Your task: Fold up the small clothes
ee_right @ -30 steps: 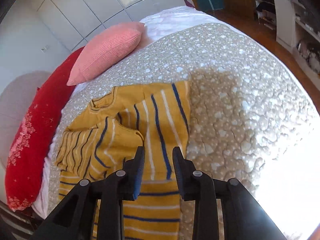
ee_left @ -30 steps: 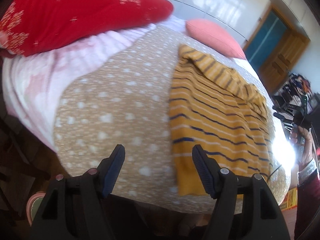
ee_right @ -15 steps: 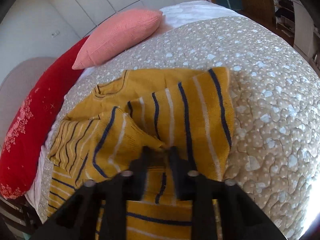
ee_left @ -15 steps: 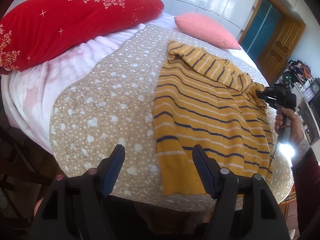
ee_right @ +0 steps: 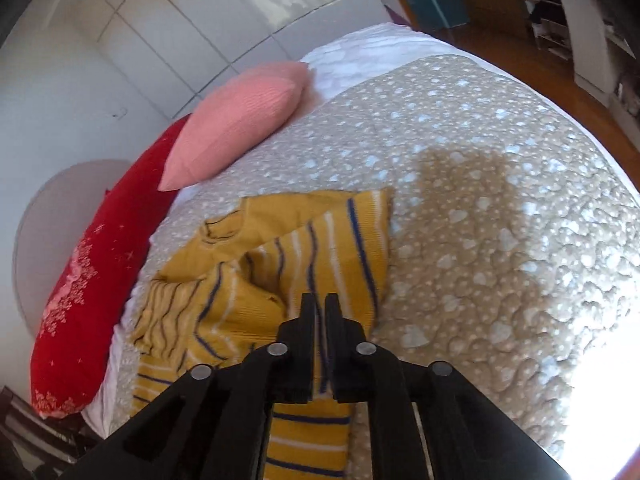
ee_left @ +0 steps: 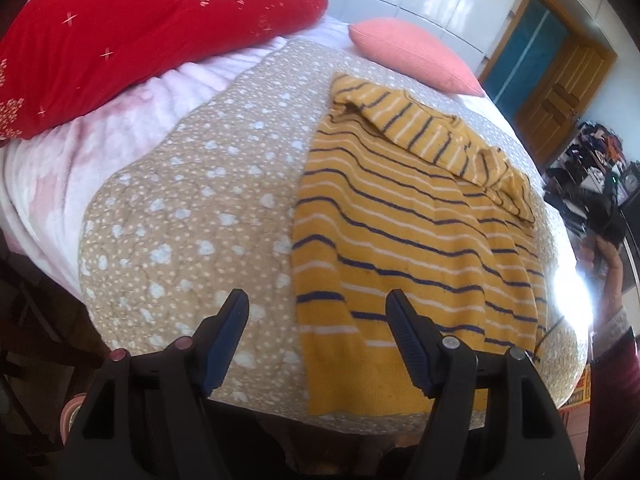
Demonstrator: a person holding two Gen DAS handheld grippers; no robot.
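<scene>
One hidden part: the yellow striped sweater point(ee_right: 320, 264) fold vanishes between the right gripper point(ee_right: 319, 308) fingers.
Right gripper: clamped on the sweater's fold.
Left gripper point(ee_left: 316, 312): spread wide, empty, above the sweater's point(ee_left: 404, 236) hem.
Ahead: red pillow point(ee_left: 132, 28), pink pillow point(ee_right: 240, 120), spotted quilt point(ee_right: 500, 200).

Sweater point(ee_left: 408, 240) lies on quilt point(ee_left: 192, 208), pillows point(ee_left: 412, 54) behind it

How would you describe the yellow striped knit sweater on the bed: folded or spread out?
Partly folded. The yellow striped knit sweater lies mostly flat, one sleeve folded across its top; the right gripper is shut on its edge.
</scene>
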